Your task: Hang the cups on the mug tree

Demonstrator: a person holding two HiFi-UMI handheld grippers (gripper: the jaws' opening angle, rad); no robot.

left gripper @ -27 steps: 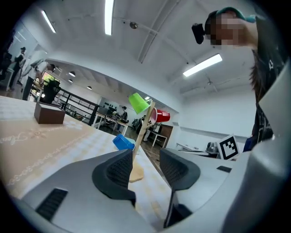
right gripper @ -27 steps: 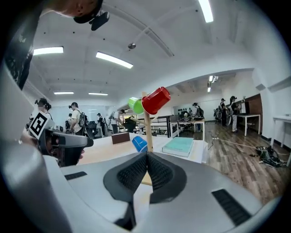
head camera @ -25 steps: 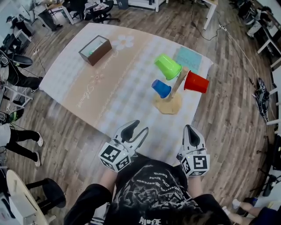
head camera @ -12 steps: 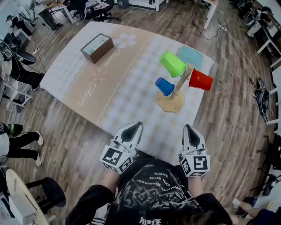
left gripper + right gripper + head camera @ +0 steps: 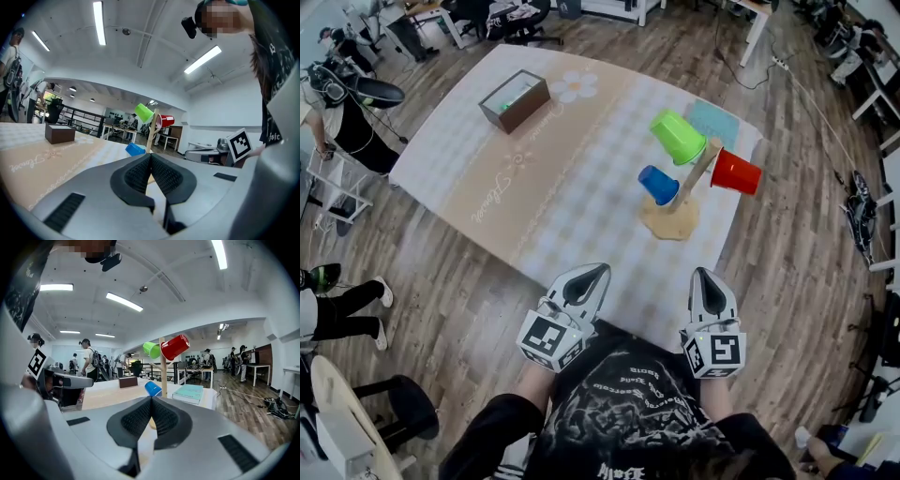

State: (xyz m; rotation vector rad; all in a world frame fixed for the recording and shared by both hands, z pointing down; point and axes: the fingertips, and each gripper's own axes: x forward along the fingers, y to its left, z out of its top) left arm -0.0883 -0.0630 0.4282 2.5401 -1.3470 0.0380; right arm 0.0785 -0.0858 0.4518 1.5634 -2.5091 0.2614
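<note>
While the left gripper (image 5: 598, 271), its jaws just closed, and the right gripper (image 5: 704, 272) are both clamped on nothing, the mug tree (image 5: 689, 183) stands ahead by the surface's (image 5: 534, 187) right edge, nearer the right gripper and apparently full.

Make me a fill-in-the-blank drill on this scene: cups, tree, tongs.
1. The tree carries ___ cups.
2. The lowest cup is ___.
3. In the head view, the red cup hangs on the tree's ___ side.
4. The left tongs and right tongs are both ___, holding nothing.

Missing words: three; blue; right; shut
</note>
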